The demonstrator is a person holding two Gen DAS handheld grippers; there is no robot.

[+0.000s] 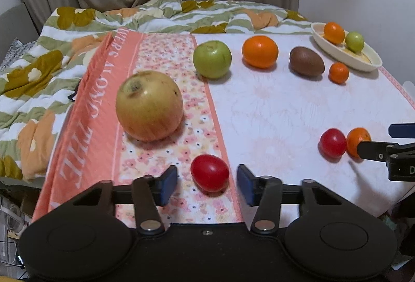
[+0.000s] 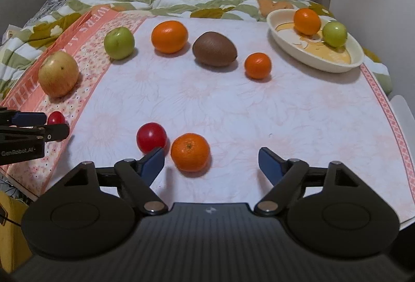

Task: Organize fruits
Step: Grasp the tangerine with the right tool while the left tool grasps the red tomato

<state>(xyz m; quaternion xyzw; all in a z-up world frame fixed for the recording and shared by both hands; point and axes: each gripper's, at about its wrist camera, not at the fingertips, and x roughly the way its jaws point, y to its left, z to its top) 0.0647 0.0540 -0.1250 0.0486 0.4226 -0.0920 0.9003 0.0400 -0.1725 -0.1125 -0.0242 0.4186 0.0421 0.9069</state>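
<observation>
A small red tomato (image 1: 210, 173) lies on the flowered strip of the cloth, between the blue pads of my left gripper (image 1: 207, 184). A gap shows on each side of it, so that gripper is open. My right gripper (image 2: 211, 161) is open wide around a mandarin (image 2: 190, 152), which sits nearer its left pad without touching. A second red tomato (image 2: 151, 138) rests just left of the mandarin. At the far right, a cream oval dish (image 2: 285, 48) holds a small orange (image 2: 307, 21) and a small green fruit (image 2: 334, 34).
Across the back of the table stand a yellow apple (image 1: 149, 105), a green apple (image 1: 212, 59), an orange (image 1: 260, 51), a kiwi (image 1: 306, 61) and a small mandarin (image 1: 339, 72). A flowered quilt (image 1: 39, 69) lies behind and to the left. The table's edge runs close on the right.
</observation>
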